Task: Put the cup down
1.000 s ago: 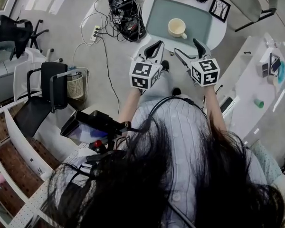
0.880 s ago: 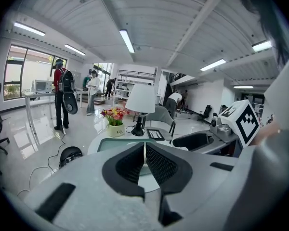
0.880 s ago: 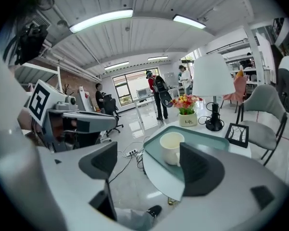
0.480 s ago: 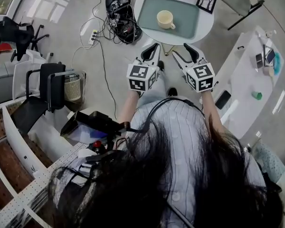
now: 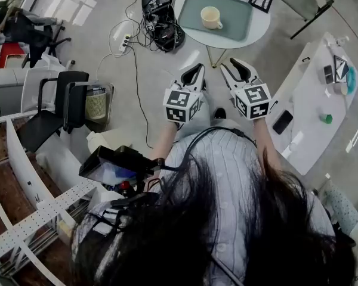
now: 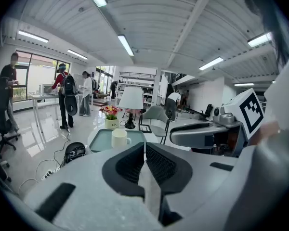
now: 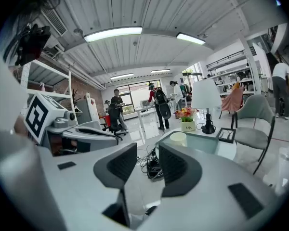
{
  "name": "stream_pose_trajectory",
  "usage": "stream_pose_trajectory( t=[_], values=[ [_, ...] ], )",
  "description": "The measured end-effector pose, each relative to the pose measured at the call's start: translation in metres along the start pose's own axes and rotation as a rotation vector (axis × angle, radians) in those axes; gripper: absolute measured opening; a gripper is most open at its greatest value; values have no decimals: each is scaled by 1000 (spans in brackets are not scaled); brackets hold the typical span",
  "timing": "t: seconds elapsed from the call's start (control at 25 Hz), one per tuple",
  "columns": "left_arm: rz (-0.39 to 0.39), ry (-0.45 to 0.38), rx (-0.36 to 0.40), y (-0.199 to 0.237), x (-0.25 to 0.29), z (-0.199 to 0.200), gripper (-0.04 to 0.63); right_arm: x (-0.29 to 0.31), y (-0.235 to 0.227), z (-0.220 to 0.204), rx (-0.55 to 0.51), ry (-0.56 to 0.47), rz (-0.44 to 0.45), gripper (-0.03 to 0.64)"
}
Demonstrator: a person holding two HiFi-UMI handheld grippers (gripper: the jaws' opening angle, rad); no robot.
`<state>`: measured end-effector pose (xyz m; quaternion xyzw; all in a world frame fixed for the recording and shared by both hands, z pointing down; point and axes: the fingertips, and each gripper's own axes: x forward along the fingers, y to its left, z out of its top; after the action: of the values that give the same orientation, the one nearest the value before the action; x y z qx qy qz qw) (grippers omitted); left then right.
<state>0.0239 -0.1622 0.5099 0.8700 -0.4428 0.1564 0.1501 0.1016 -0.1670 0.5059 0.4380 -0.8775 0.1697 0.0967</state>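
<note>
Cup [image 5: 211,18] was out of our grip: close in, our left gripper [image 5: 194,73] had its ribbed black pads pressed together, while our right gripper [image 5: 240,70] had just been closing on nothing, a slim gap left. Well ahead, about midway between both, it stood upright, cream and smooth, on the teal tray [image 5: 235,18] atop the round white table [image 5: 258,33].

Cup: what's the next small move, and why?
Probably just rest both hands. The cup already stands upright on the tray, far from either gripper. The left gripper is shut and empty; the right gripper has just been closing, with nothing between its fingers.
</note>
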Motion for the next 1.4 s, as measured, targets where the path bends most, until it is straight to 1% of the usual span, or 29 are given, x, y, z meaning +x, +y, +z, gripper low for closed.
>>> stream_pose_trajectory(
  t=[0.2, 0.44, 0.64, 0.84, 1.04, 1.4],
  values=[
    [38, -8, -2, 2, -23, -6, 18, -3, 16, -3, 31, -12, 29, 147],
    [105, -8, -41, 13, -54, -24, 18, 0, 38, -6, 19, -21, 60, 130],
    [152, 6, -67, 26, -82, -41, 18, 6, 55, -8, 31, -20, 81, 118],
    [191, -5, -82, 41, -117, -48, 18, 13, 85, -7, 59, -29, 103, 114],
    [196, -24, -76, 49, -158, -57, 18, 11, 128, -9, 60, -46, 99, 106],
    [141, -54, -64, 49, -235, -84, 18, -18, 209, -29, 85, -60, 57, 95]
  ],
)
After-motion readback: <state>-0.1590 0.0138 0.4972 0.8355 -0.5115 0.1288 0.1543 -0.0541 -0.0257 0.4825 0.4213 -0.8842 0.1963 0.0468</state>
